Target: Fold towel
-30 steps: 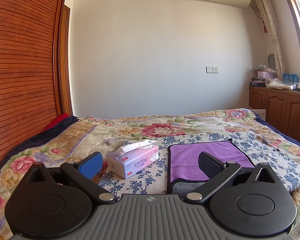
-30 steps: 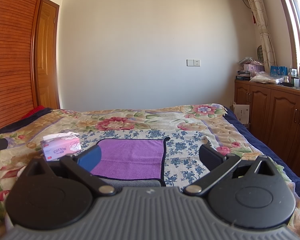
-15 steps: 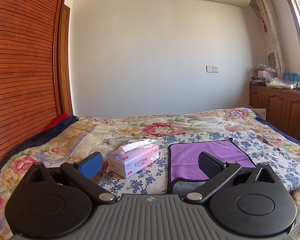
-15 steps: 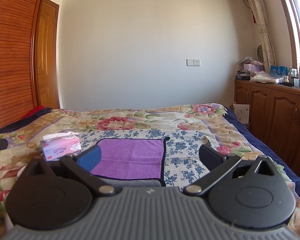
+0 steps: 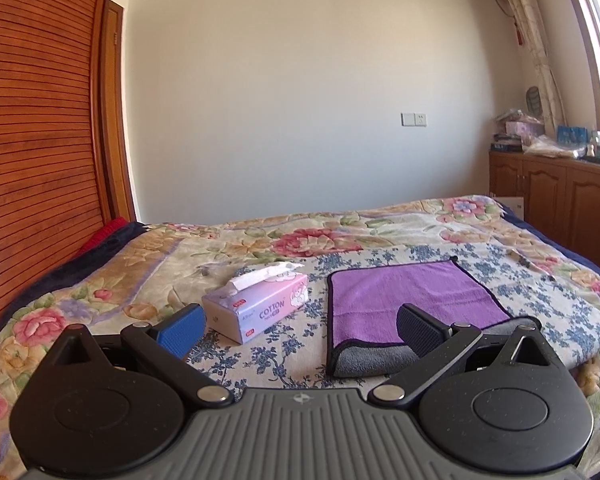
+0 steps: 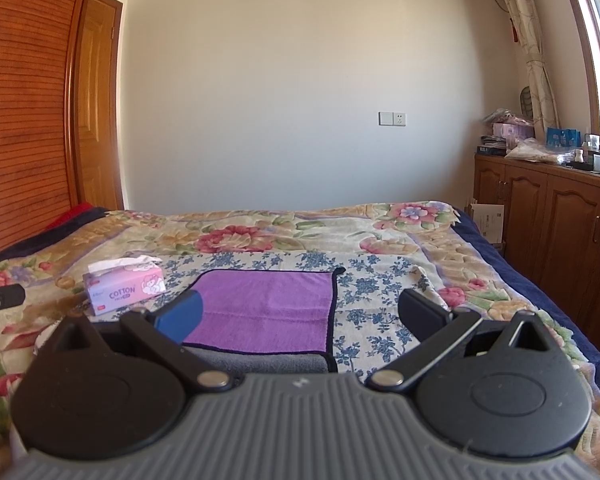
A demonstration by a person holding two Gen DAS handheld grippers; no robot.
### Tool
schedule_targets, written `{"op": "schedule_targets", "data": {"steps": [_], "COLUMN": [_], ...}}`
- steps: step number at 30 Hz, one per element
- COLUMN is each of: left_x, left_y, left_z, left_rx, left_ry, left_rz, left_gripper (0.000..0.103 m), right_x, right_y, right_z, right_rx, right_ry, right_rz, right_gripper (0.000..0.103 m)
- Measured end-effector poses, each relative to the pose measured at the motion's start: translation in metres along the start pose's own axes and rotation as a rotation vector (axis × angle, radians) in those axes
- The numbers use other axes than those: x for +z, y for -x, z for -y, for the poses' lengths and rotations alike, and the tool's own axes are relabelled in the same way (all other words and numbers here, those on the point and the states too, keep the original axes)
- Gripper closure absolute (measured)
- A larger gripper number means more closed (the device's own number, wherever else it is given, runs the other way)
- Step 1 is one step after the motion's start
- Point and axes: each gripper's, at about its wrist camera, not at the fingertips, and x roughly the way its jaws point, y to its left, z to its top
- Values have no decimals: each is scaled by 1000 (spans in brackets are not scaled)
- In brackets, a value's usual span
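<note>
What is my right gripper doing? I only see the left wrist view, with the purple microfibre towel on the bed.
Observer: The right gripper is wide open and holds nothing.
Operator: Where does it sit against the towel?
Observer: Its blue-padded finger shows before the purple microfibre towel's left part; its black finger is over the blue-flowered bedsheet to the right.
Operator: And the near edge?
Observer: A grey strip is turned up across its whole width.

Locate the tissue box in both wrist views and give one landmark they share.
Left wrist: tissue box sits centre-left, just left of the purple towel.
Right wrist: tissue box sits far left, left of the towel.
Shared landmark: the wall socket.
</note>
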Motion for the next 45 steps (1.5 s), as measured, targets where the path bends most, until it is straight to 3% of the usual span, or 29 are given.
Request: {"op": "schedule_targets", "data": {"steps": [15, 29, 45], "left_x": [1, 6, 1], "left_y": [-32, -72, -123], "left_z": [12, 19, 21], "left_rx": [-50, -78, -109], "left_ry": [-51, -66, -68], "left_rz": [-84, -129, -191], "left_gripper": [0, 0, 0], "right_x": [-2, -4, -4], "right_y": [-26, -69, -112], "right_z": [-12, 6, 9], "right_rx": [39, 91, 142], "right_ry": [63, -23, 46], "right_rz": [-39, -158, -229], "right_gripper": [0, 0, 0]}}
